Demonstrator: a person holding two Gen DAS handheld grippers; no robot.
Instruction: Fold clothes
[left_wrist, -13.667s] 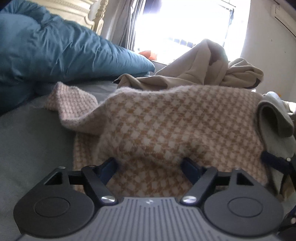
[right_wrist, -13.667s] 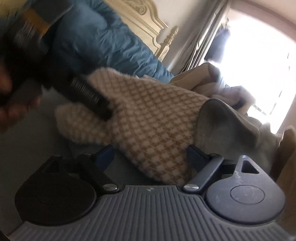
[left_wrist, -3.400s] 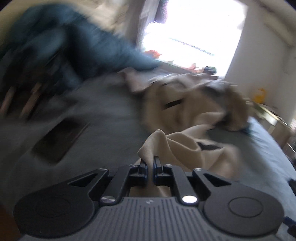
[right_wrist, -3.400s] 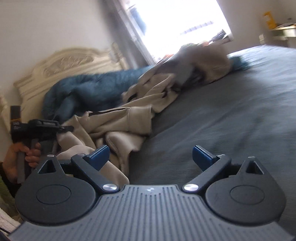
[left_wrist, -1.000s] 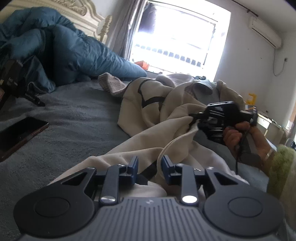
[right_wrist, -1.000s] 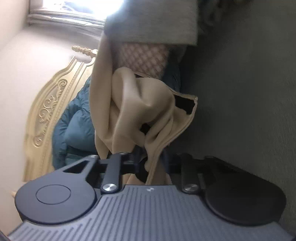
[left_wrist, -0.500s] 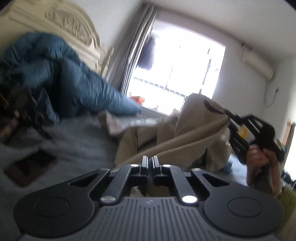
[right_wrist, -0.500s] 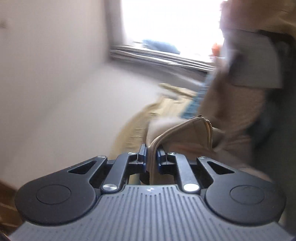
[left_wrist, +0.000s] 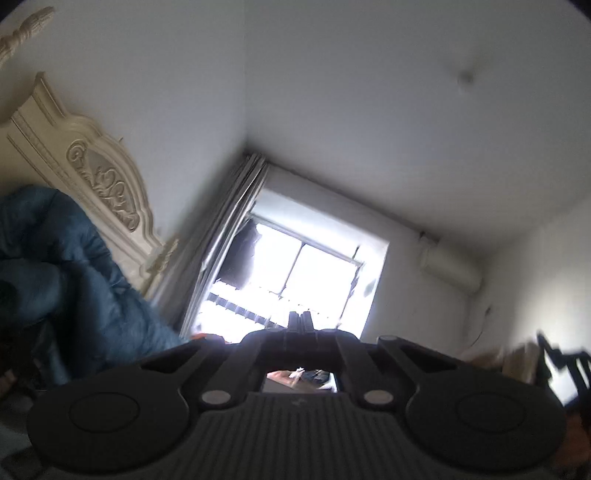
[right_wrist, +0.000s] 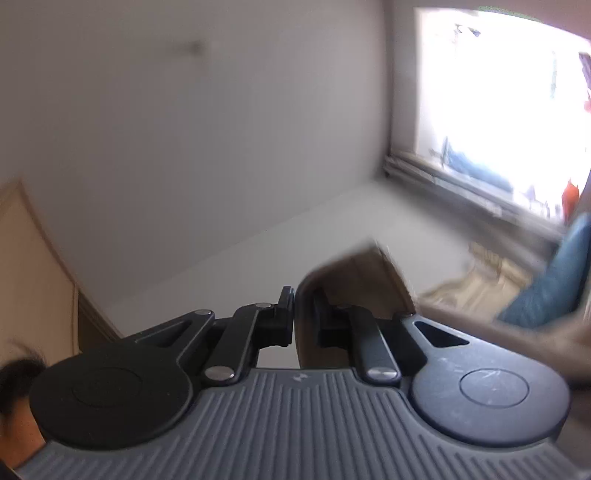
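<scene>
beige garment (right_wrist: 354, 280): edge pinched between closed fingers of right tool (right_wrist: 303, 314), raised toward the ceiling, blurred | left tool (left_wrist: 301, 319): fingers pressed together, whether cloth sits between them cannot be told | background: blue duvet (left_wrist: 66, 273) against carved headboard (left_wrist: 92, 173), bright window (left_wrist: 295, 273)

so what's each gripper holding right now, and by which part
Right gripper pinches a folded edge of the beige garment. Left gripper is shut; any cloth in it is hidden.
</scene>
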